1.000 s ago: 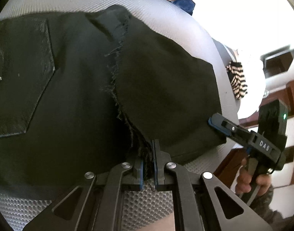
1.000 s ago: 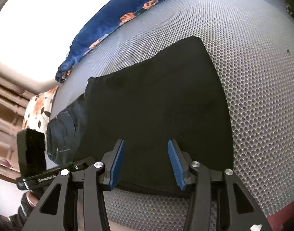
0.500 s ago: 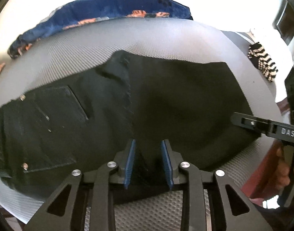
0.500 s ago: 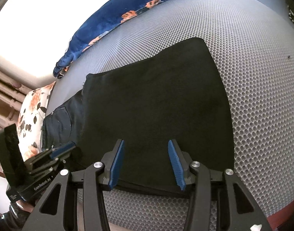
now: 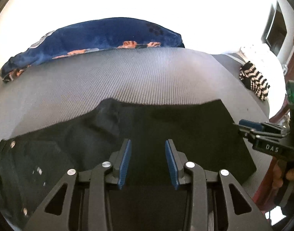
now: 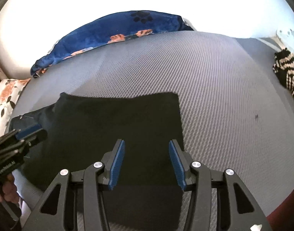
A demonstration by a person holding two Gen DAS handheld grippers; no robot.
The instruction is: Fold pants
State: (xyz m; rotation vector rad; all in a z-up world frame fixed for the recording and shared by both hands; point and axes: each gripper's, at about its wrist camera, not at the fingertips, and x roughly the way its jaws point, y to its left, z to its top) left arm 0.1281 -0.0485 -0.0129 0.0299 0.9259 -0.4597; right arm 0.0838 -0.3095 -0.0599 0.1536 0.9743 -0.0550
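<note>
The left gripper hangs tilted downward over the black pants, its jaws opening with nothing pinched between the blue pads; cloth shows only below the gap. The right gripper is angled down the same way over the folded leg end of the pants, jaws released and apart, no fabric in them. Each gripper shows at the edge of the other's view, with fingers of a hand wrapped round the handle.

The pants lie flat on a grey textured mattress, folded, the waist part with pocket and rivets toward the left. The near edge of the pants is hidden behind the gripper bodies. The background is washed out white. A blue blanket lies at the far edge, a striped black-and-white knit at right, a floral pillow at left.
</note>
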